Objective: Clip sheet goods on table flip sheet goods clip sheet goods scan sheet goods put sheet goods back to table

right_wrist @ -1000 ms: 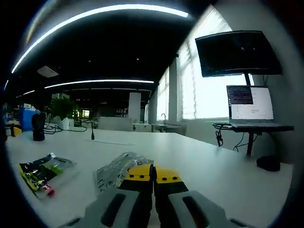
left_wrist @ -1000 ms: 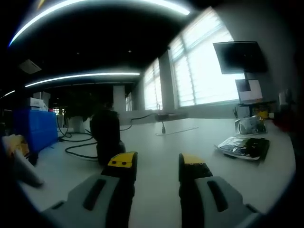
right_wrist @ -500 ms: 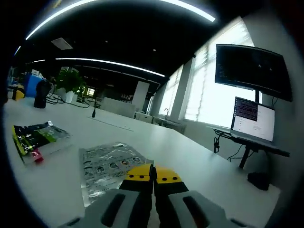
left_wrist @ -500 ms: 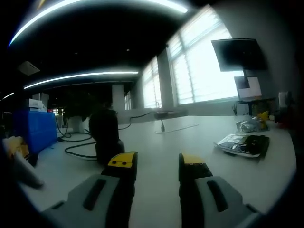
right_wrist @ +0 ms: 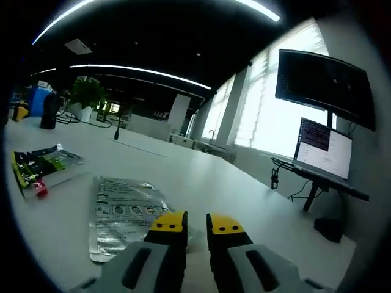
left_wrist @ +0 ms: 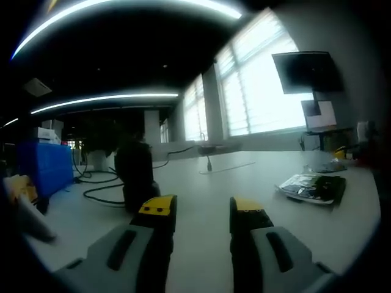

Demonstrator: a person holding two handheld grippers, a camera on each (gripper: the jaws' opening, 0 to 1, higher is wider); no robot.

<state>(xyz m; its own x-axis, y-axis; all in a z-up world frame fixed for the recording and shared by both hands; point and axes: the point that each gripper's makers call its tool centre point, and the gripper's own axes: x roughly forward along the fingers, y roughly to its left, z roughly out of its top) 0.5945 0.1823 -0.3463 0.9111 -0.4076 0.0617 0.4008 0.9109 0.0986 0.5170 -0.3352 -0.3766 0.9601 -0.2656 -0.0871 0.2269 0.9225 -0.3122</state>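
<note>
Silver sheet pack point(right_wrist: 125, 213) flat on table point(right_wrist: 201, 183), right gripper point(right_wrist: 197, 223) fingers slightly parted (nothing gripped) at its near edge

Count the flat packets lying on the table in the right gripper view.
2. A silver foil packet lies flat just ahead of the right tongs; a green and black packet lies farther off toward the view's left edge. Others may be out of frame.

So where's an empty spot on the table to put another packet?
Bare tabletop runs right of the silver packet, toward the laptop stand. Left is busier: the green packet lies there.
</note>
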